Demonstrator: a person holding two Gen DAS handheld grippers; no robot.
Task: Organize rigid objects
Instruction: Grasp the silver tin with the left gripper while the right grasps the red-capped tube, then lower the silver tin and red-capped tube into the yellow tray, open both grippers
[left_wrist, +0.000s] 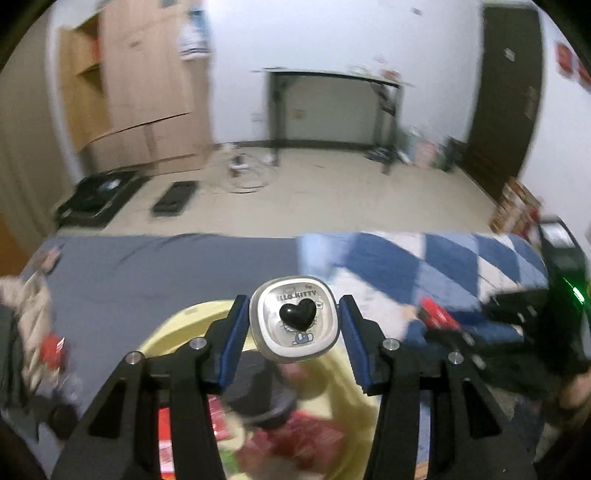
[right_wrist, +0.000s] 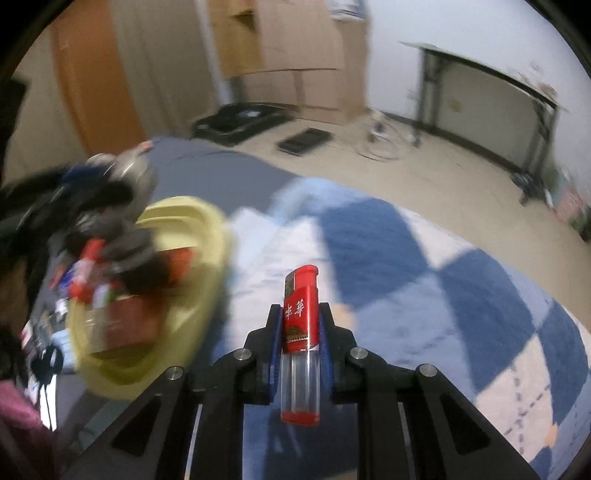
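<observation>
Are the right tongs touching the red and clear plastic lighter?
Touching. The right wrist view shows the right tongs shut on the red and clear plastic lighter, blue pads pressed against both its sides.

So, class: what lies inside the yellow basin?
The yellow basin holds red boxes and a dark round object, all blurred. The basin's floor is covered, and the left gripper blocks part.

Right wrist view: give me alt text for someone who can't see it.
The right gripper is shut on a red lighter with a clear lower half, held upright above a blue and white checked blanket. To the left, blurred, is a yellow basin holding red boxes and other small items.
</observation>
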